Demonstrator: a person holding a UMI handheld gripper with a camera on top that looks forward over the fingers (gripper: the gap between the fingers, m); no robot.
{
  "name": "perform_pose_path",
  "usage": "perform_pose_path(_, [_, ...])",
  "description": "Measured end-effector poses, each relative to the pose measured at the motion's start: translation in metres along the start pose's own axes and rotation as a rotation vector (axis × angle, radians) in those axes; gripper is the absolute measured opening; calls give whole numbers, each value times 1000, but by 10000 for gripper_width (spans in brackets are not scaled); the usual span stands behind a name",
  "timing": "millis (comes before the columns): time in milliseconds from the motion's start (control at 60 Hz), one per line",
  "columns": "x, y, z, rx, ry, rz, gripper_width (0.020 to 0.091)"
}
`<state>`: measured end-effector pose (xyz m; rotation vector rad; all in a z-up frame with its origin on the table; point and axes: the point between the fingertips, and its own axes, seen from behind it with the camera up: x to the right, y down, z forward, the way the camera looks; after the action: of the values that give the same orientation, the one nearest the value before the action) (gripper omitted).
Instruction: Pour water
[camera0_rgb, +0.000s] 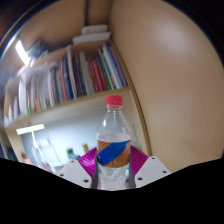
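Observation:
A clear plastic water bottle (114, 140) with a red cap and a blue and orange label stands upright between my fingers. My gripper (113, 166) is shut on the bottle's lower body, with the magenta pads (87, 160) pressed against both sides. The bottle's base is hidden below the fingers. Its cap rises in front of the bookshelf behind it.
A wooden bookshelf (70, 100) with several upright books (70, 75) fills the background to the left. A wooden side panel (170, 80) stands to the right. Small items, too blurred to name, sit on the lower shelf.

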<state>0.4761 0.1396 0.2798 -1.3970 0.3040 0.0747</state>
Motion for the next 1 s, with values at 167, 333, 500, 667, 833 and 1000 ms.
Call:
perform_pose_path(167, [44, 77, 15, -127, 19, -247, 435])
perform_pose_path(333, [65, 134, 19, -203, 24, -299, 438])
perform_pose_path(500, [86, 138, 12, -142, 54, -291, 448])
perform_pose_path(667, [86, 139, 12, -147, 40, -290, 499])
perform_pose_path(833, [91, 155, 9, -258, 52, -341, 733])
perform_pose_path(1000, [90, 168, -17, -359, 0, -237, 834])
